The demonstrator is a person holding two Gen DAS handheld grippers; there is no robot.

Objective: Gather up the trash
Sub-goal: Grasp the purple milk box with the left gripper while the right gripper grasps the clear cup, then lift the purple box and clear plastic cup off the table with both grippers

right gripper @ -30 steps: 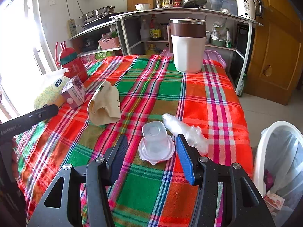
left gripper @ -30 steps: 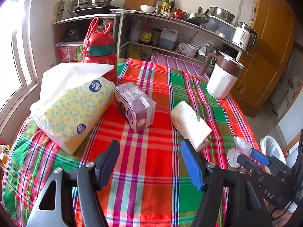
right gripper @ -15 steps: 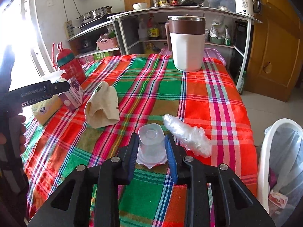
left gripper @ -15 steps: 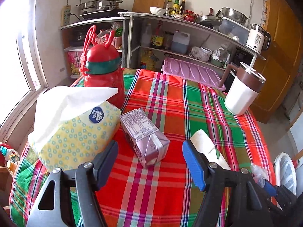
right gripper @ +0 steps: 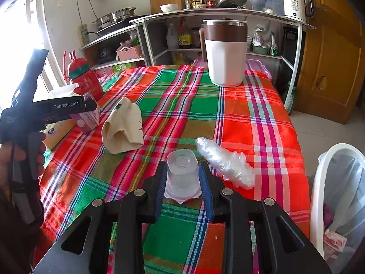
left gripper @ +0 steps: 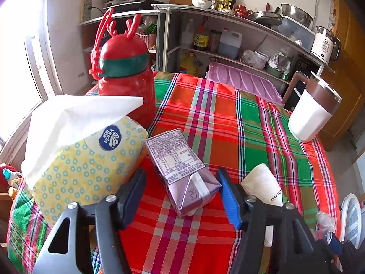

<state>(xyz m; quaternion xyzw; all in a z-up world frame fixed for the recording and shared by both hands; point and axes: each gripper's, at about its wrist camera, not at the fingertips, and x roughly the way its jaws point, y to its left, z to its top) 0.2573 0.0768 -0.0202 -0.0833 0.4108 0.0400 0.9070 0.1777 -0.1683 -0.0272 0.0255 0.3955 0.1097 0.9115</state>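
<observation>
My right hand-held gripper (right gripper: 182, 178) is clamped on the upturned clear plastic cup (right gripper: 181, 171), base up, mouth down on the desk (right gripper: 239, 105) near the front edge, with a flattened clear bit under it; long axis upright. My left hand-held gripper (left gripper: 182, 194) has just been closing in, but its pads aren't pressing yet: the purple drink carton (left gripper: 182, 171) lies between the jaws on its side, the blue pad just at its folded end, the black pad apart from it. Carton's long axis runs away from me toward the far left; folded end faces me. Risks, as I judge them: the cup is thin, so a hard squeeze could crush it or pop it out of the pads, and the flat piece under it may stay behind. On the left, the tissue pack (left gripper: 86, 159) sits tight against the carton, so the black pad could catch it as the jaws close. The carton also sits skewed across the jaws, so it could twist or slide. Crumpled clear plastic wrap (right gripper: 225, 162) lies just right of the cup; paper bag (right gripper: 123, 127) is between the two targets. White bin (right gripper: 319, 182) stands off the desk's right edge.
</observation>
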